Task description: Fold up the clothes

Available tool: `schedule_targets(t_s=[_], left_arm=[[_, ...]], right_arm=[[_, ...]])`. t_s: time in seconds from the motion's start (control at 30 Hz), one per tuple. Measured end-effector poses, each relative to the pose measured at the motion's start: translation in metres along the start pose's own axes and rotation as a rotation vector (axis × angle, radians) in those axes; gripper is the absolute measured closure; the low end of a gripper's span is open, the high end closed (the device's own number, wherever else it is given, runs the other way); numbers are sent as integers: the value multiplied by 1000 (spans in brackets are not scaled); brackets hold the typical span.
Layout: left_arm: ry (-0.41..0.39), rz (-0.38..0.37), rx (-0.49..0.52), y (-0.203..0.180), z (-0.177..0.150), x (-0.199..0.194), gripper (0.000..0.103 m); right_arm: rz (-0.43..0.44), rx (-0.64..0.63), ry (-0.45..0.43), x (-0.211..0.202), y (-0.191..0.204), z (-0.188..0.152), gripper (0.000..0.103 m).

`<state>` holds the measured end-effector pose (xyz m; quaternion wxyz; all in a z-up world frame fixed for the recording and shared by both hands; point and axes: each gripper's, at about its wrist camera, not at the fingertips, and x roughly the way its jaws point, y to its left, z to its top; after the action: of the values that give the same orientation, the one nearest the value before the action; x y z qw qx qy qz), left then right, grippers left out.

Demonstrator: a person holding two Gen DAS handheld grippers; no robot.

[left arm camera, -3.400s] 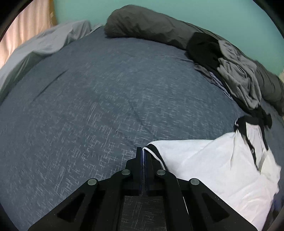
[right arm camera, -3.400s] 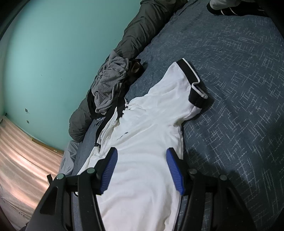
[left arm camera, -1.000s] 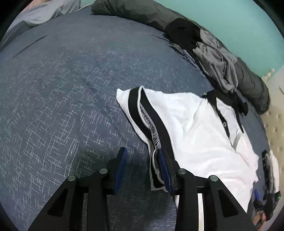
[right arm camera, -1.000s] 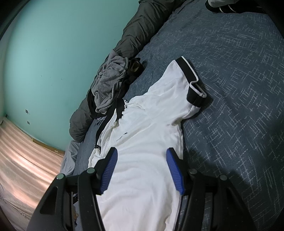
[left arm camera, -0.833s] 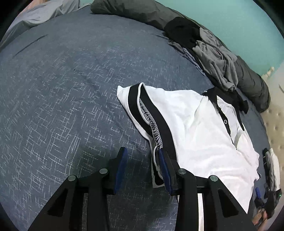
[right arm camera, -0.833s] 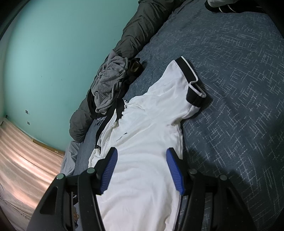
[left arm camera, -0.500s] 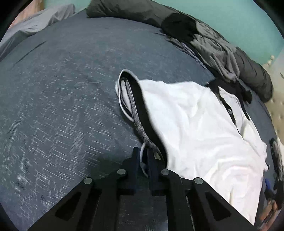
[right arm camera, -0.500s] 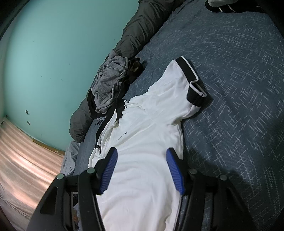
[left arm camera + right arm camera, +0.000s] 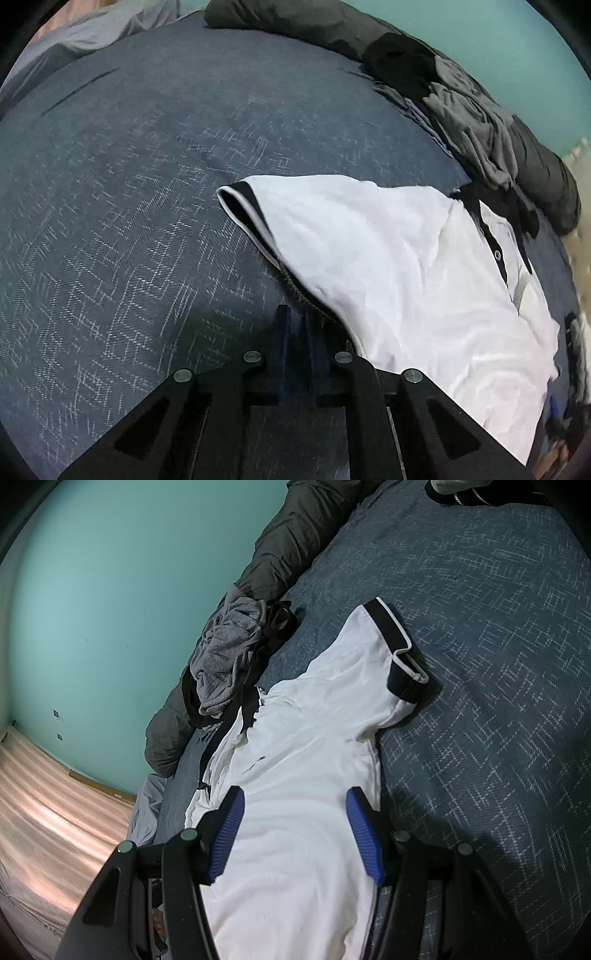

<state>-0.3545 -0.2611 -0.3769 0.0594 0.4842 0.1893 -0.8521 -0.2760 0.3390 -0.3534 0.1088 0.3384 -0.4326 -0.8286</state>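
My left gripper [image 9: 297, 314] has closed since a second ago; its jaws are now together at the black-banded cuff of the left sleeve [image 9: 243, 206] of the white polo shirt [image 9: 388, 266]. The cuff's ribbed edge runs into the jaw line, so I judge it pinched, though the fabric between the pads is not plainly visible. A moment ago these fingers stood apart on either side of that cuff, and the sleeve lay flat; now it is drawn up into a raised fold.

My right gripper [image 9: 295, 830] is unchanged: jaws roughly half open, blue pads [image 9: 227, 834] hovering over the shirt's white body, holding nothing. The other sleeve [image 9: 391, 646] lies spread on the bed beyond it.

The shirt lies face up on the blue patterned bedcover [image 9: 129, 221], collar toward the dark bolster [image 9: 314, 26] and the heap of grey clothes [image 9: 469, 125] by the teal wall.

Assessment: with the sleeve secured, the first fold can begin, carrying the sleeve inward across the chest. Risk: a thin cuff grip may slip.
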Motion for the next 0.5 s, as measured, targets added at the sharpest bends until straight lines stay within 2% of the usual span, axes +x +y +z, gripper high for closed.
schedule_targets(t_s=[0.17, 0.4, 0.5], left_arm=[[22, -37, 3, -4, -7, 1, 102], [-1, -87, -47, -2, 1, 4, 100], [-9, -83, -52, -2, 6, 3, 103]], right_arm=[[2, 0, -1, -1, 1, 0, 45], [1, 1, 1, 0, 0, -1, 45], [1, 1, -1, 0, 0, 0, 45]])
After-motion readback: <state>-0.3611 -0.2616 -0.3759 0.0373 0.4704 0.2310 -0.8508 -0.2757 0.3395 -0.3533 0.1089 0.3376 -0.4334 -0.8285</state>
